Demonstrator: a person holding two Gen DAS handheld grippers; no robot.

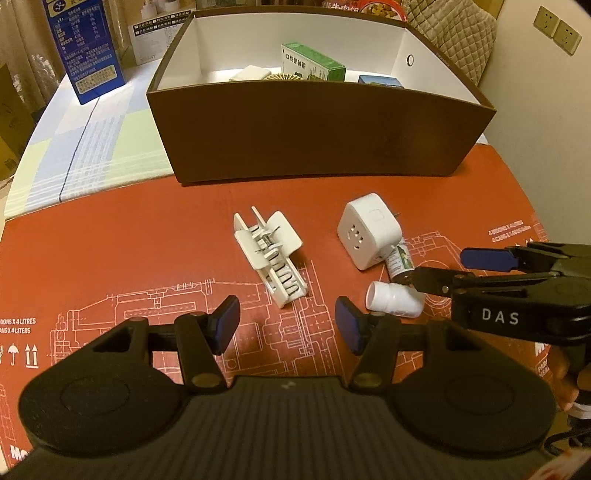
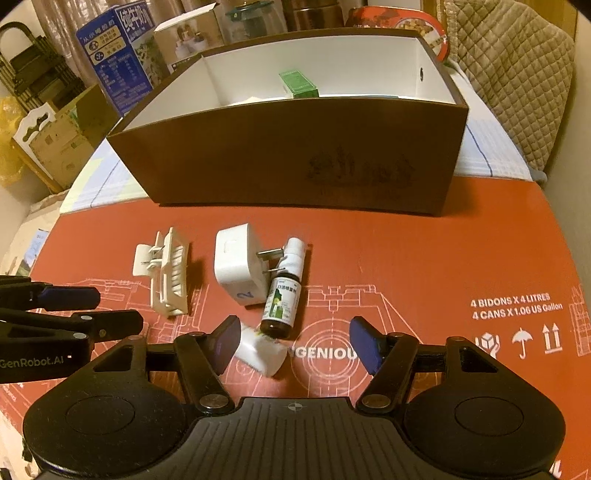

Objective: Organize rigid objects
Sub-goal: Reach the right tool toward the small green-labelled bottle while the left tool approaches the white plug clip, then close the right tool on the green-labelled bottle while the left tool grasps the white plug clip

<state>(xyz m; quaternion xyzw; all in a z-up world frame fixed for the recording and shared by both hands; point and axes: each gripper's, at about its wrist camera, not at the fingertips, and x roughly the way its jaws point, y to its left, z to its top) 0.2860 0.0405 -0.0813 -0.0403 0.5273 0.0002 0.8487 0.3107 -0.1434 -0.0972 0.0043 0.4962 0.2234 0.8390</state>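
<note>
On the red cardboard sheet (image 1: 110,266) lie a white hair clip (image 1: 271,254) (image 2: 168,277), a white plug adapter cube (image 1: 369,229) (image 2: 236,266), a brown spray bottle with a green label (image 2: 282,295) and a white pill bottle (image 1: 393,299) (image 2: 260,352) on its side. My left gripper (image 1: 288,325) hovers open just in front of the clip, with nothing between its fingers. My right gripper (image 2: 301,343) is open over the pill bottle and the spray bottle's base, both nearer its left finger. The brown box (image 1: 317,133) stands behind, holding a green carton (image 1: 310,64) and other small items.
A blue carton (image 1: 85,48) stands at the back left of the box, on a checked cloth (image 1: 74,147). A quilted cushion (image 2: 517,74) is at the back right. Cardboard boxes (image 2: 55,140) sit off the table's left edge. Two wall sockets (image 1: 557,27) are on the right wall.
</note>
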